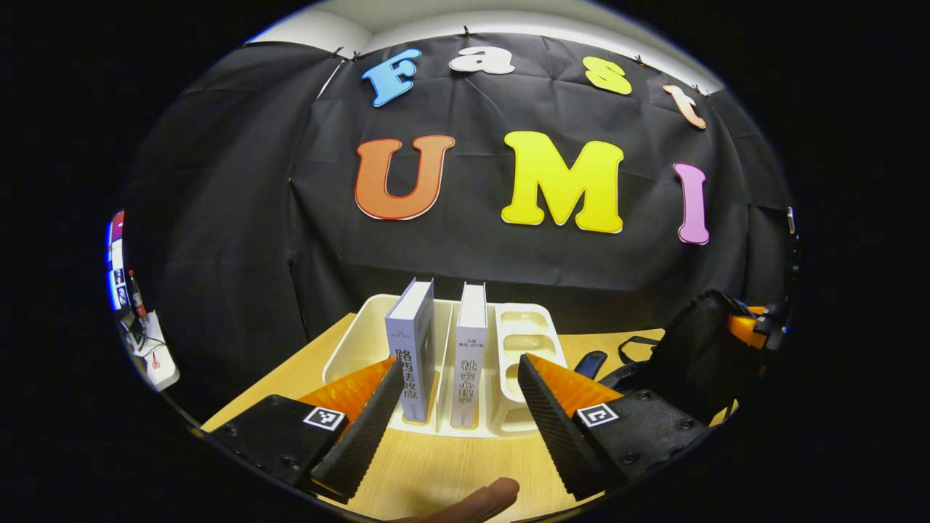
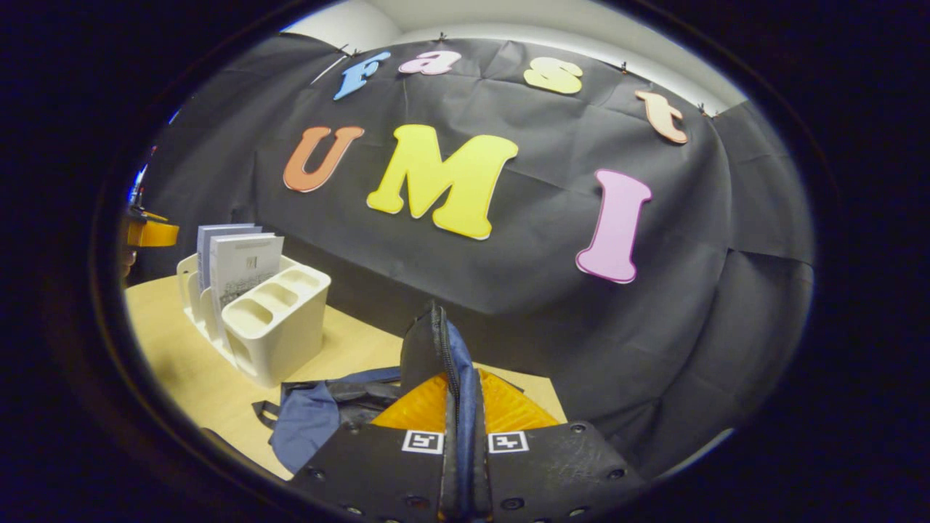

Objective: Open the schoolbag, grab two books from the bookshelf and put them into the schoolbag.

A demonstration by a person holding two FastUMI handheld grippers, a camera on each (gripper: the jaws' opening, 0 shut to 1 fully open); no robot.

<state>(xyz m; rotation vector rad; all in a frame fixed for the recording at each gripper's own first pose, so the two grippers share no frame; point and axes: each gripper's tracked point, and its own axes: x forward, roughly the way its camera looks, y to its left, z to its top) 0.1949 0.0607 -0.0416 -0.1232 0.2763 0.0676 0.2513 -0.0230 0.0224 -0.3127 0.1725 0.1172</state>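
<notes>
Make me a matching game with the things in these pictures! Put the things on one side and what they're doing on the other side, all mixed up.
Things:
1. left gripper
2. right gripper
3. two books
4. table

States:
A. standing upright in the white rack
B. shut on the schoolbag flap
C. bare pale wood
D. open, fingers on either side of the books

Pairs: 1-D, 2-B, 3-A, 4-C
</notes>
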